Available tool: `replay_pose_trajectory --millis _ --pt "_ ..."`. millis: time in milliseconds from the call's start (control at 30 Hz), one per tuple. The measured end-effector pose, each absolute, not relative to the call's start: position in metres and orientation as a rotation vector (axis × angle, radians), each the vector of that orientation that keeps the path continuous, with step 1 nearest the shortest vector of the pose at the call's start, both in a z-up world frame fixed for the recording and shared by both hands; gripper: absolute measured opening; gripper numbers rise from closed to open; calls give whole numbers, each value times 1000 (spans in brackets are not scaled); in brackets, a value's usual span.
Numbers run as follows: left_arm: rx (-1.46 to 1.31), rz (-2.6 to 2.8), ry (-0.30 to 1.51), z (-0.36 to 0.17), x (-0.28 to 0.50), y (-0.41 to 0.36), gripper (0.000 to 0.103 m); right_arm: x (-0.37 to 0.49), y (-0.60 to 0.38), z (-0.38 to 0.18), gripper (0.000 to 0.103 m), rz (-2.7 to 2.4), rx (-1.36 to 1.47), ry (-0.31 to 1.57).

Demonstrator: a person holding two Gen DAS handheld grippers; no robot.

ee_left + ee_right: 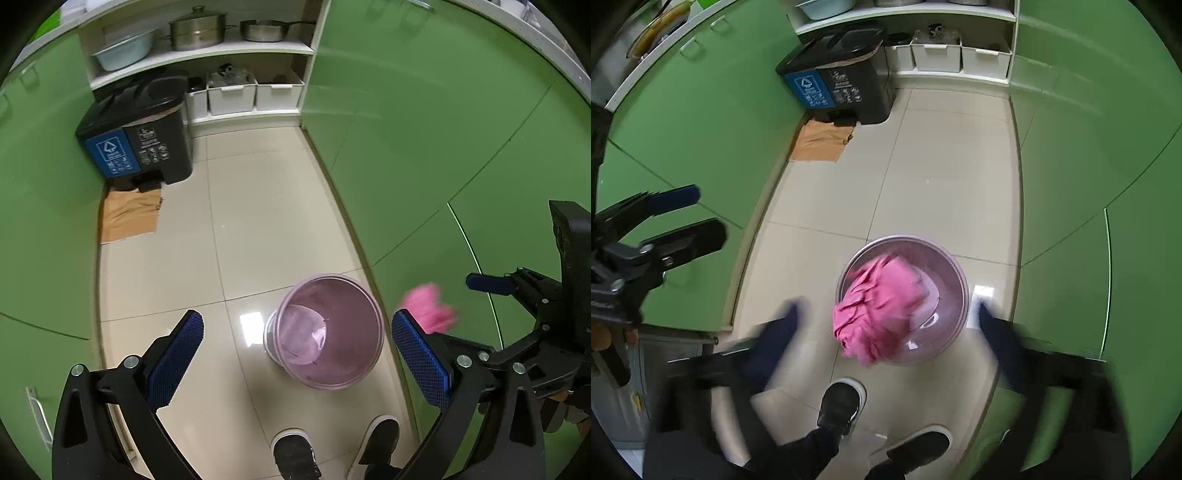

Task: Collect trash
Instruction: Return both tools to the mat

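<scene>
A round pink bin point(332, 332) stands on the beige tiled floor, with a thin liner at its bottom. A crumpled pink piece of trash point(879, 310) hangs blurred in the air over the bin's near rim point(905, 240), loose between the wide-apart fingers of my right gripper point(888, 314); neither pad touches it. In the left wrist view the same pink trash point(428, 308) shows just right of the bin. My left gripper point(297, 321) is open above the bin with nothing between its fingers, and it also shows as the left gripper point(690, 218) at the edge of the right wrist view.
Green cabinet doors point(424, 147) line both sides of the narrow floor. A black pedal bin with a blue label point(136, 144) stands at the far left by a flat cardboard sheet point(129, 218). Shelves with pots and white boxes point(231, 96) close the far end. A person's shoes point(842, 406) stand beside the pink bin.
</scene>
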State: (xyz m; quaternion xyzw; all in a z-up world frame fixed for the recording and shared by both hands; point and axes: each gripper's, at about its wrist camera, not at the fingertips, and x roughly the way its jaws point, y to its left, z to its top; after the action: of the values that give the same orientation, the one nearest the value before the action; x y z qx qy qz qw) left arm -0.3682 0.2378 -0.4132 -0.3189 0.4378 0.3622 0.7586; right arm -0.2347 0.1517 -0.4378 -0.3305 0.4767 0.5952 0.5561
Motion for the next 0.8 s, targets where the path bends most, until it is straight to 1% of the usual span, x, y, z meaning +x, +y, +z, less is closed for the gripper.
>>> replay_pose_trajectory --millis 200,267,400,533,600,800 --pt "-700 788 963 -408 -365 234 98 -226 146 -434 100 1348 -791 1147" --pt "-699 782 964 -401 -362 233 98 -220 139 -420 100 1334 -781 1150" --pt "-680 765 958 -363 -356 225 98 -212 129 -380 100 1309 -750 1146" --pt "-655 744 954 -308 -349 214 98 -207 109 -307 100 1302 -698 1129" --pt "-640 724 953 -269 -345 205 98 -205 99 -272 100 1296 -686 1110" --pt "-587 662 944 -160 -328 174 98 -192 50 -138 100 1261 -617 1055"
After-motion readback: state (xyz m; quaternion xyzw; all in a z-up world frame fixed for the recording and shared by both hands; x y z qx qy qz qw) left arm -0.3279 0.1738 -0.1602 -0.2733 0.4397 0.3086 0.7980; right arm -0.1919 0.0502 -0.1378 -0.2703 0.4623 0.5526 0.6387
